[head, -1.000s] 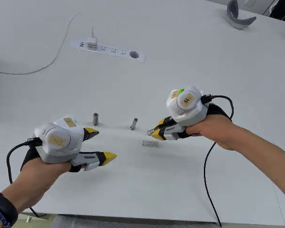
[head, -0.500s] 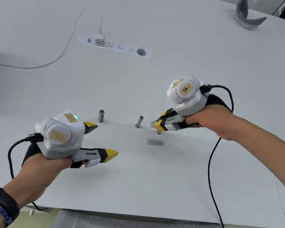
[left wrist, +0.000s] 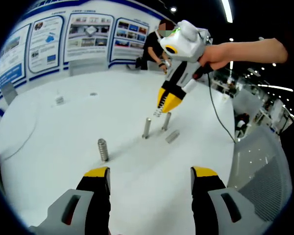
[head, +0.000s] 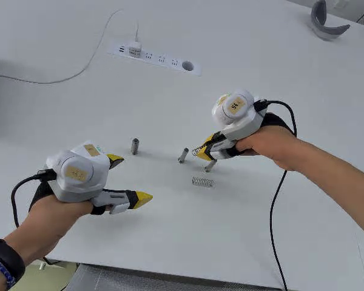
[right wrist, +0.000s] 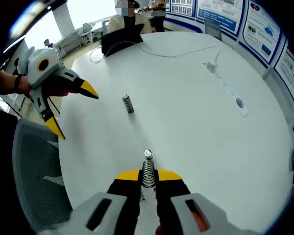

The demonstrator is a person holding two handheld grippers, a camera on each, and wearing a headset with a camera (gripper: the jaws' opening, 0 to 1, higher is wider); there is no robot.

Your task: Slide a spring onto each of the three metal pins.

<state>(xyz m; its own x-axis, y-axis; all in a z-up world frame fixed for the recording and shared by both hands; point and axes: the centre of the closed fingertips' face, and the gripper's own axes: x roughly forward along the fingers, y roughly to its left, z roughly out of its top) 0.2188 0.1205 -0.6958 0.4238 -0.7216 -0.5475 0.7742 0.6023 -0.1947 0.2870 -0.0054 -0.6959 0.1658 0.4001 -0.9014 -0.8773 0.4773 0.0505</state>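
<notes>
Nearest, low left, the left hand-held gripper hovers over the counter, jaws wide apart, nothing in them. Just beyond, right of centre, a loose spring lies flat on the counter. Behind it is a row of three pins. The right bare pin stands near the loose spring, the middle bare pin is next, and the left pin already wears a spring. The right hand-held gripper is clamped on the held spring, whose free end points at the top of the middle bare pin, close but seemingly not on it. Step in hand looks like the second spring, at line-up. The next move likely needs the coil's axis matched to the pin, then a push down and a release. The loose spring is left for the last pin. Far back lies a power strip.
</notes>
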